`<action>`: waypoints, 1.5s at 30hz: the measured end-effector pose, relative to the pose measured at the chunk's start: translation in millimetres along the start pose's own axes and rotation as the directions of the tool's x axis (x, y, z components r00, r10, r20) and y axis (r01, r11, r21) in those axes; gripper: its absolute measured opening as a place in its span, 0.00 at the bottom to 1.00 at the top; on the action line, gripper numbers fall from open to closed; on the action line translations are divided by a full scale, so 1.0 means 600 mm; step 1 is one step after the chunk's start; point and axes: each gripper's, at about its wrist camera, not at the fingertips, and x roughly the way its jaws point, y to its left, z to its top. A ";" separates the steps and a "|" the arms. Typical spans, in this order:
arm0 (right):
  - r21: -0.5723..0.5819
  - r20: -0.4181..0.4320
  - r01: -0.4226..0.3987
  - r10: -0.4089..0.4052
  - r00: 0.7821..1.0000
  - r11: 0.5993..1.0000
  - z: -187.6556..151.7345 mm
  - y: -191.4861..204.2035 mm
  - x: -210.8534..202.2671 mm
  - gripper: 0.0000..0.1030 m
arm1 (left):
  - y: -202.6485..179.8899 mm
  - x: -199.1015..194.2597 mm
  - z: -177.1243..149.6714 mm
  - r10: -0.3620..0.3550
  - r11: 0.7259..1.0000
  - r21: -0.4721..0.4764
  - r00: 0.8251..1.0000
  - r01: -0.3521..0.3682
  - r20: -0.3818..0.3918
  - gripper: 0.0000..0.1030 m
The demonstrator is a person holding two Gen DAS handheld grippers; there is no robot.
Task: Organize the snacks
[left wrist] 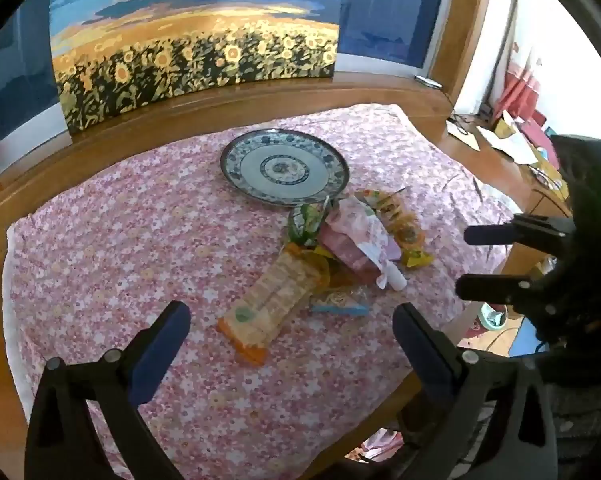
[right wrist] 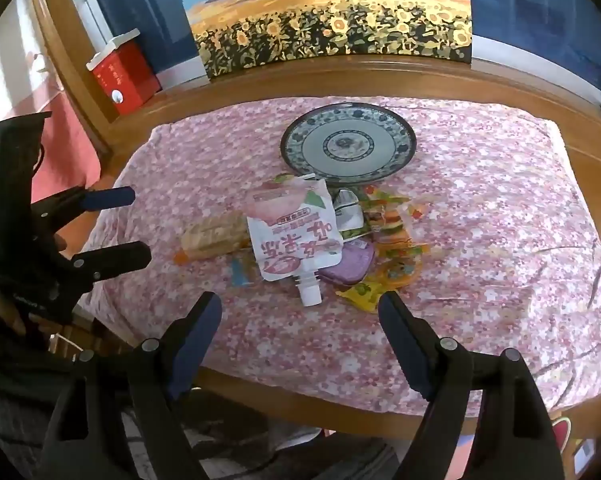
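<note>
A heap of snacks lies on the pink flowered cloth (left wrist: 100, 248) in front of a blue-and-white plate (left wrist: 284, 166), which holds nothing. The heap has a long cracker pack (left wrist: 266, 300), a pink-and-white spout pouch (right wrist: 292, 232), a purple packet (right wrist: 350, 264) and yellow and green wrappers (right wrist: 362, 292). The plate also shows in the right wrist view (right wrist: 348, 142). My left gripper (left wrist: 292, 340) is open and empty, hovering near the cracker pack. My right gripper (right wrist: 300, 328) is open and empty, just short of the pouch's cap; it also shows in the left wrist view (left wrist: 464, 262).
A sunflower painting (left wrist: 196, 52) leans at the back of the wooden table (left wrist: 340, 92). A red box (right wrist: 120, 76) stands at the back left corner. Papers and clutter (left wrist: 512, 136) lie on a surface to the right. The left gripper shows in the right wrist view (right wrist: 136, 226).
</note>
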 end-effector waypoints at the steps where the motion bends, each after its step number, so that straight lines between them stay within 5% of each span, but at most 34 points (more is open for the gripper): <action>1: 0.005 0.000 0.002 -0.002 1.000 1.000 -0.001 0.000 0.001 0.80 | 0.004 0.001 0.002 -0.009 1.000 0.001 1.000 0.009 0.000 1.00; 9: 0.034 -0.034 -0.003 0.004 0.999 0.999 -0.005 0.001 0.011 0.80 | -0.014 -0.013 0.000 0.031 0.999 0.039 0.999 -0.031 0.013 1.00; 45: -0.067 -0.023 -0.007 0.006 1.000 0.998 0.021 -0.008 0.004 0.80 | 0.000 0.012 0.009 -0.004 1.000 -0.010 0.999 0.004 0.035 1.00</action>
